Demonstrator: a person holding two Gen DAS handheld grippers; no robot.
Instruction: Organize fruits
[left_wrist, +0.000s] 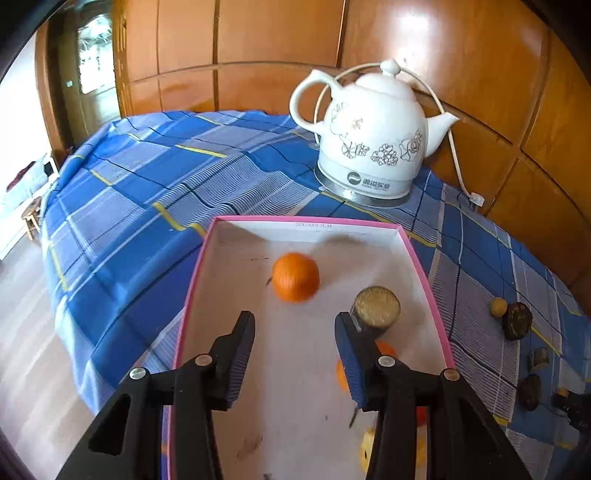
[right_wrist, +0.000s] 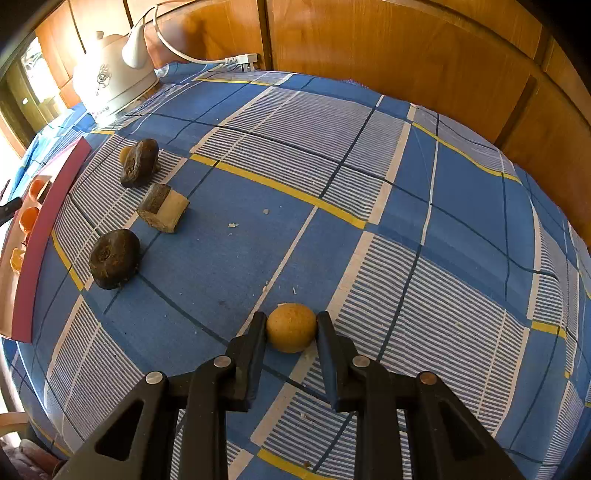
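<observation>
the left gripper (left_wrist: 294, 334) hangs over the pink-rimmed box (left_wrist: 428, 280) with its fingers apart and nothing between them. inside the box, the left wrist view shows an orange (left_wrist: 296, 277) lying ahead of the fingers, a dark cut piece (left_wrist: 376, 311) with a pale top just beside the right finger, and more orange and yellow fruit partly hidden behind that finger. only this view shows the box's white floor and the whole kettle (left_wrist: 373, 136) on its base, standing on the blue checked cloth (left_wrist: 147, 177) beyond the box. at its right edge the same view catches a few small dark fruits on the cloth, too small to make out well.

the right wrist view gives those clearly: a dark round fruit (right_wrist: 139, 162) with a small yellow one behind it, a cut chunk (right_wrist: 162, 208) with a pale face, and another dark round fruit (right_wrist: 115, 257), in a row on the cloth near the box's outer wall (right_wrist: 44, 236). the right gripper (right_wrist: 291, 326) has its fingers clamped on a yellow fruit (right_wrist: 291, 326) that rests on the cloth, well apart from the box. a white plug (right_wrist: 242, 61) lies at the desk's far edge by the wood panelling.
</observation>
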